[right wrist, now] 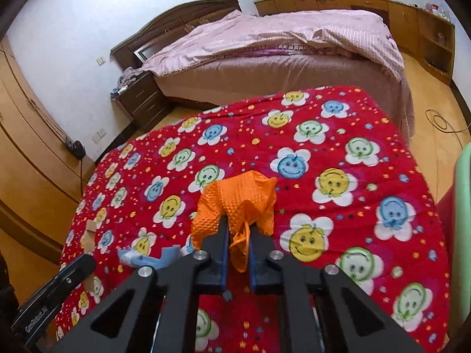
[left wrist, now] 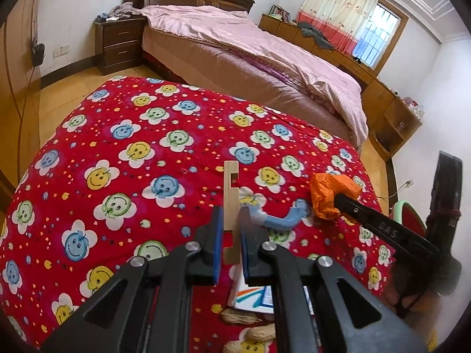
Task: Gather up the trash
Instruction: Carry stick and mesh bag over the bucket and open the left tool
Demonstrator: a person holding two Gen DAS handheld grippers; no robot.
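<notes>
One notched wooden strip (left wrist: pixel 230 203), one crumpled orange cloth (right wrist: pixel 240 203), one bent pale-blue piece (left wrist: pixel 279 220) and one printed paper packet (left wrist: pixel 253 295) are counted. Three peanut shells (left wrist: pixel 240 315) are seen. Two grippers are present, left gripper (left wrist: pixel 229 226) and right gripper (right wrist: pixel 238 245).

The worktop (left wrist: pixel 88 135) wears a red cloth scattered with white flowers bearing yellow, blue and green smiley faces, plus small coloured dots. A bumpy orange rag (right wrist: pixel 238 200) shows between black gripper (right wrist: pixel 238 247) fingers with blue pads (right wrist: pixel 225 253). The notched stick (left wrist: pixel 230 206) is pale wood; the bed cover (left wrist: pixel 235 38) is pink.
</notes>
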